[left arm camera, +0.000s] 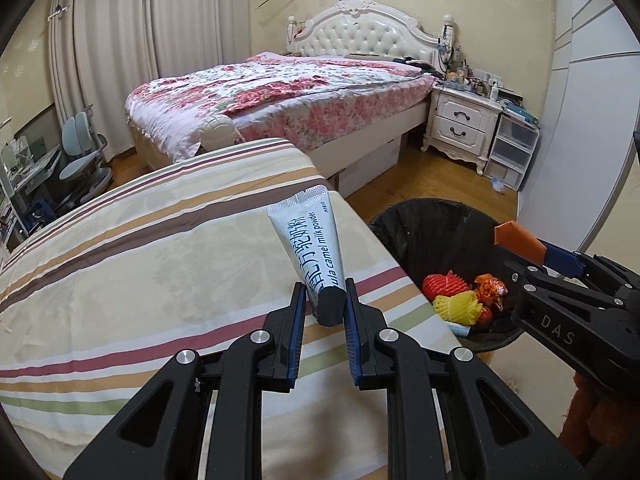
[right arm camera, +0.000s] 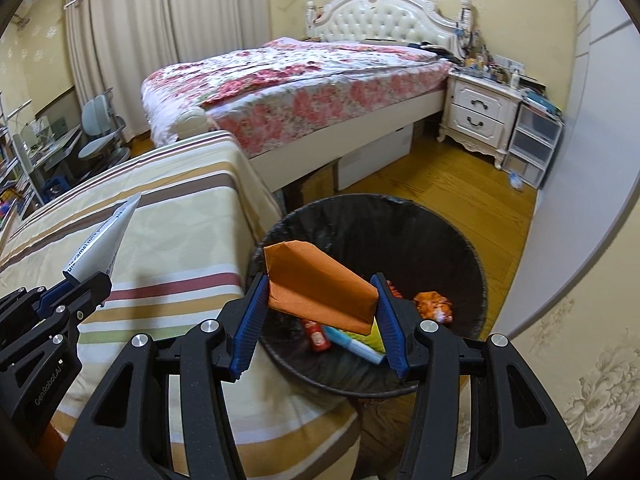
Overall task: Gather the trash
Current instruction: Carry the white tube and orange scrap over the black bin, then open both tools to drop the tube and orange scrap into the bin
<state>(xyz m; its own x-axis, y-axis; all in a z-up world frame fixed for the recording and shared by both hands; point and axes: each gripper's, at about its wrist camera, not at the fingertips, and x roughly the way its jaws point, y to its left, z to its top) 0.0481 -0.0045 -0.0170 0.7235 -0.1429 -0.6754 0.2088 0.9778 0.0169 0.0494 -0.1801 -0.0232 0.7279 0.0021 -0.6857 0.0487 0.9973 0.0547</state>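
My left gripper (left arm camera: 326,294) is shut on a white-and-blue camel milk powder sachet (left arm camera: 310,240), held above the striped tablecloth (left arm camera: 160,264). The sachet also shows in the right wrist view (right arm camera: 106,236). My right gripper (right arm camera: 320,300) is shut on a folded orange paper packet (right arm camera: 316,280), held over the black-lined trash bin (right arm camera: 460,248). The bin (left arm camera: 400,224) holds red and yellow foam fruit nets (left arm camera: 452,294) and snack wrappers (right arm camera: 434,306). The right gripper with the orange packet also shows in the left wrist view (left arm camera: 520,240).
The striped table stands left of the bin. A bed with a floral cover (left arm camera: 280,96) lies beyond, with cardboard boxes (left arm camera: 372,164) under it. A white nightstand (left arm camera: 460,124) and plastic drawers (left arm camera: 512,152) stand at the right; desk chairs (left arm camera: 80,152) at the left.
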